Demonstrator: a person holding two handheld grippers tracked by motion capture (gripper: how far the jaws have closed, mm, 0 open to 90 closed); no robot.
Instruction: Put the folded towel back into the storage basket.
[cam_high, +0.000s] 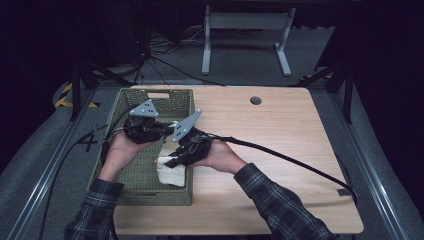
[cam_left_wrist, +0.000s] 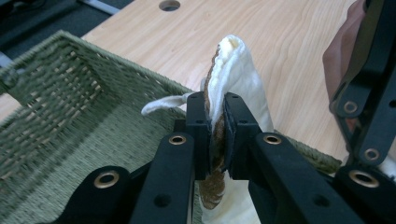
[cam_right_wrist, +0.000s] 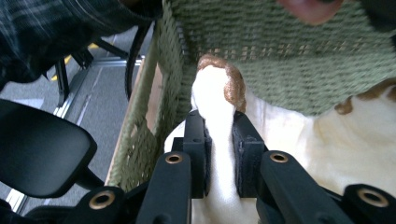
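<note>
A cream cloth (cam_left_wrist: 236, 70) with brown edging is being pinched by the left gripper (cam_left_wrist: 215, 135) and the right gripper (cam_right_wrist: 220, 154), both clamped on it, over the green woven basket (cam_high: 177, 100) on the table (cam_high: 280, 140).

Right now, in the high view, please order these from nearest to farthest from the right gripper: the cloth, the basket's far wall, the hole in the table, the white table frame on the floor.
From the right gripper:
1. Cloth: held in its jaws, over the basket's near right part.
2. Basket's far wall: behind it, at the table's left.
3. Hole: right of the basket, near the table's far edge.
4. White table frame: on the floor beyond the table.
</note>
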